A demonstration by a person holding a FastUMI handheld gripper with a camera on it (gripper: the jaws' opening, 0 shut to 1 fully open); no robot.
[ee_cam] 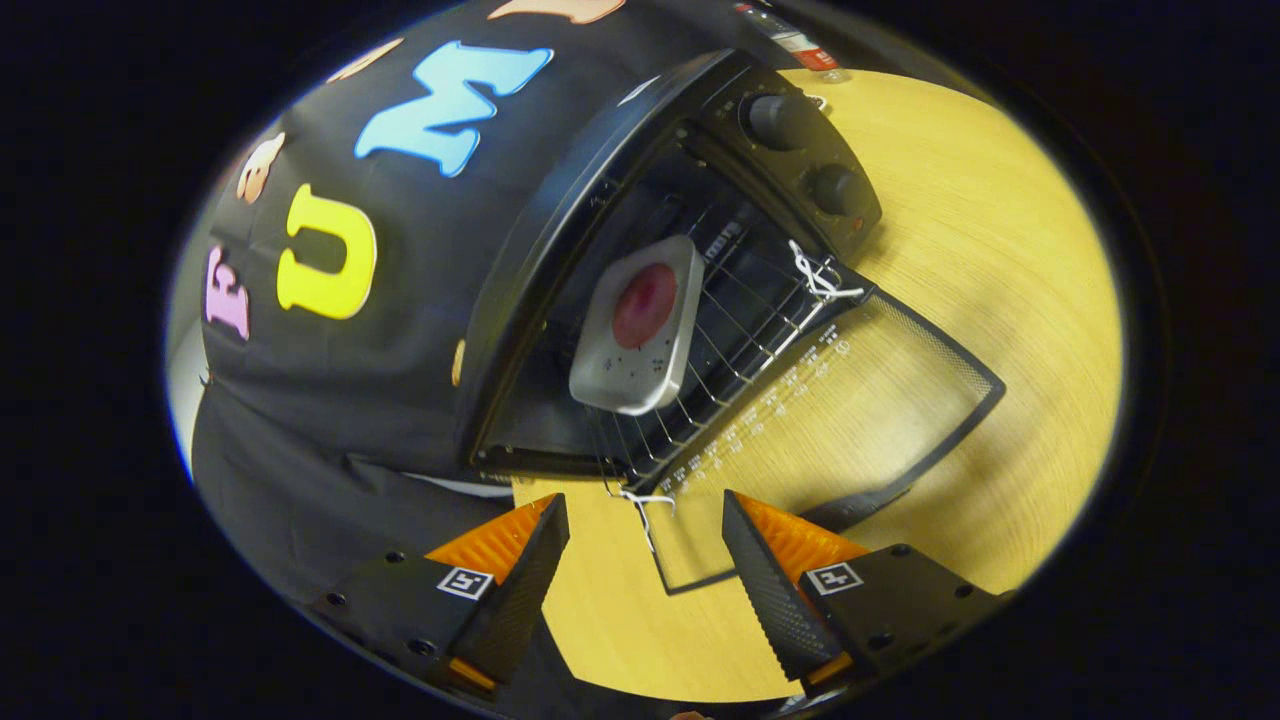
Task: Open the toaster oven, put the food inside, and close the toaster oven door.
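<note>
Hand-held gripper [645, 560] hangs with its two fingers spread wide apart and nothing between them but bare wooden tabletop [1000, 260] and the near corner of the toaster oven door [860, 400].

By the look of things, two of the three steps are done: the toaster oven [640, 230] stands open with its glass door folded flat down onto the tabletop, and the food [645, 305], a reddish round piece on a small pale tray [640, 330], sits on the wire rack [740, 350] inside the cavity, well beyond the fingers. What remains is closing the door.

That move calls for getting under or behind the door's far free edge, which lies just ahead of the fingers, and swinging it up toward the oven front until it seats. White string is tied at the rack's corners [820, 275], near the hinges; it could snag.

The oven is black, with two round knobs [775, 120] on a side control panel; the door is a black frame around clear glass carrying pale printed markings.
</note>
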